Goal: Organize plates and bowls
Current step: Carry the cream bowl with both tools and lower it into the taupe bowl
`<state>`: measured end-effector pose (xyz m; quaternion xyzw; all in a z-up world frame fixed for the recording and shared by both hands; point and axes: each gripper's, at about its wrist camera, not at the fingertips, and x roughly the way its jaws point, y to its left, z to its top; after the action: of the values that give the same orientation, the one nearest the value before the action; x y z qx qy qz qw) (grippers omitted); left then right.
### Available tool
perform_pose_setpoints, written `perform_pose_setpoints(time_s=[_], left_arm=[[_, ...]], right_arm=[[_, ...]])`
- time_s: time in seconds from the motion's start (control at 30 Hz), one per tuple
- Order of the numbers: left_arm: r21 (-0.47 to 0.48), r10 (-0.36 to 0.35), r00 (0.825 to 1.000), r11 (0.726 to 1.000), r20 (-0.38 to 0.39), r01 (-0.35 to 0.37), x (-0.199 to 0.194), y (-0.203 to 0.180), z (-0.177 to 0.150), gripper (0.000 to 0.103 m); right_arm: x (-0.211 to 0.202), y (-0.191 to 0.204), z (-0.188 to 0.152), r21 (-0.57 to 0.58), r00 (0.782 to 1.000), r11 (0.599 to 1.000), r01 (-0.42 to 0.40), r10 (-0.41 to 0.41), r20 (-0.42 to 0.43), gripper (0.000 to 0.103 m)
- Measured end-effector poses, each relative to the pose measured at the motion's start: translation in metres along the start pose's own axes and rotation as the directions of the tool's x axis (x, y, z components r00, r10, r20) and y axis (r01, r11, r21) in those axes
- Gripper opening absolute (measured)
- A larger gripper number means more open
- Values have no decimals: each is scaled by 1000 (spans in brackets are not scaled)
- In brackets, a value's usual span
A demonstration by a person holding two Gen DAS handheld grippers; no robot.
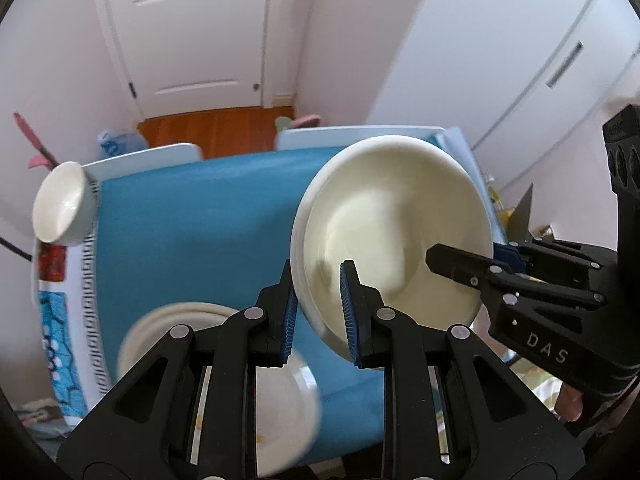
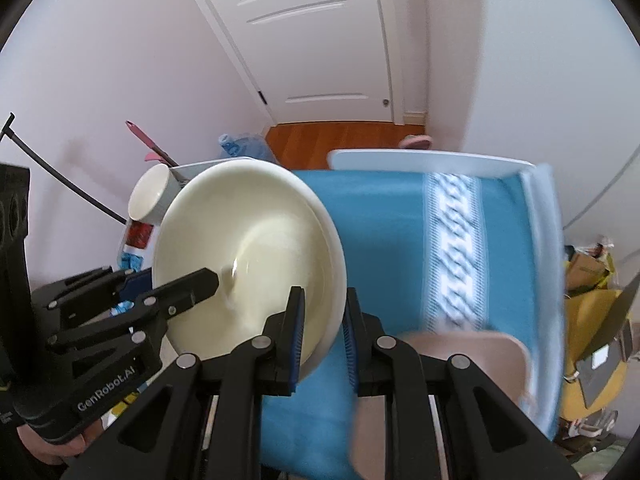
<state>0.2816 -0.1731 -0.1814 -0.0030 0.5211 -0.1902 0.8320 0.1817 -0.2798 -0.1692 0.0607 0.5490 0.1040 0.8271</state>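
Observation:
Both grippers hold one cream plate [image 1: 394,220] tilted above the blue cloth table [image 1: 192,232]. My left gripper [image 1: 318,312] is shut on its left rim. My right gripper [image 2: 323,334] is shut on its right rim; the plate [image 2: 248,248] fills the middle of the right wrist view. The right gripper also shows at the right of the left wrist view [image 1: 520,272], the left gripper at the left of the right wrist view [image 2: 132,300]. A stack of cream plates [image 1: 224,368] lies on the table below the left gripper. A white bowl [image 1: 64,204] sits at the table's far left corner.
A pale pink tray or dish [image 2: 452,364] lies on the cloth under the right gripper. White chair backs [image 2: 432,160] stand behind the table. A white door [image 1: 192,32] and wooden floor are beyond. Yellow clutter [image 2: 596,320] sits to the right of the table.

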Motion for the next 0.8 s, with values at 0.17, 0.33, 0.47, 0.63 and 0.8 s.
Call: perform_pose_setpoints(time_s=[0.17,0.33,0.47,0.63,0.8], left_arm=[[34,-22,999,999,-29,23,15,-50,-10,18],[71,-31,996,997,-86,37,38,-86,-30,18],[82,-31,992,996,-124,41,55,-100,-43,18],[108,-6,987,994,-158,24,76,-112,-50,18],[134,21,979,991,-202,6,97,-118,-53,18]], right_arm=[[-22,-43,-31,24,1000,999,25,-25,-15,17],[-22,-72,-56,49,998,998,47,-44,-55,17],[-16,-90,-74,56,995,997,47,-42,-88,17],[-2,-106,-88,68,991,997,40,-31,-133,17],[9,-116,-94,74,985,997,37,-23,-172,17]])
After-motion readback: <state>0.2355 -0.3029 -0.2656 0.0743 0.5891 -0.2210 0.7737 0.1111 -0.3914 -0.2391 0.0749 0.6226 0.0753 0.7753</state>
